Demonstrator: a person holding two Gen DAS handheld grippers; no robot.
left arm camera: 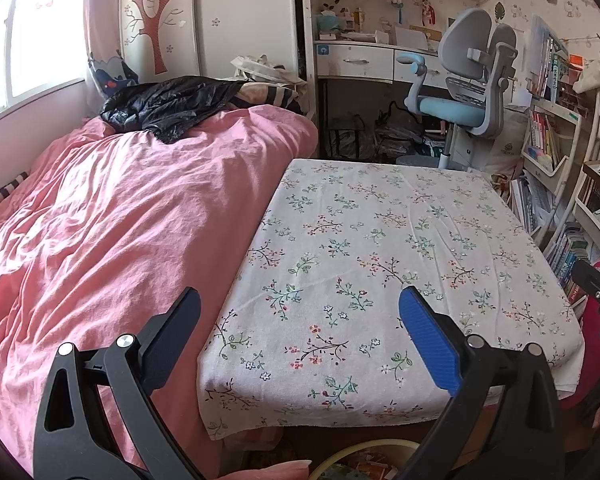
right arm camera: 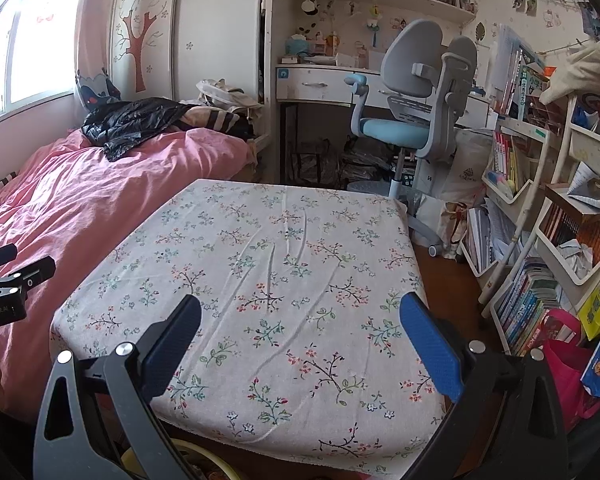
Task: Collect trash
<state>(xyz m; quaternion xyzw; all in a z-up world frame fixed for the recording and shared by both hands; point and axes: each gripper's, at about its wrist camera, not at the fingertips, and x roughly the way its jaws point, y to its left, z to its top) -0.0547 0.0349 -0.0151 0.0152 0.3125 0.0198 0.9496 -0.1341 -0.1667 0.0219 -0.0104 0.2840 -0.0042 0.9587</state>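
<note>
Light: daylight from the window [left arm camera: 28, 36] upper left, blown out white | Bright: sunlit patches on the pink bedcover [left arm camera: 100, 220] | Dim: under the desk [right arm camera: 320, 148], deep shadow | Focus: sharp centre, soft toward edges | Distortion: strong fisheye bending, black vignette in corners, shelves [right arm camera: 540, 200] curve right

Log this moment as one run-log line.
left gripper: open, empty | right gripper: open, empty | table: floral cloth, no trash seen | bin: below near edge

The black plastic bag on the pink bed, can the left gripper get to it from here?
Probably yes, with a long reach. The left gripper is open and empty, and only bare pink bedding lies before the black plastic bag at the far end.
</note>
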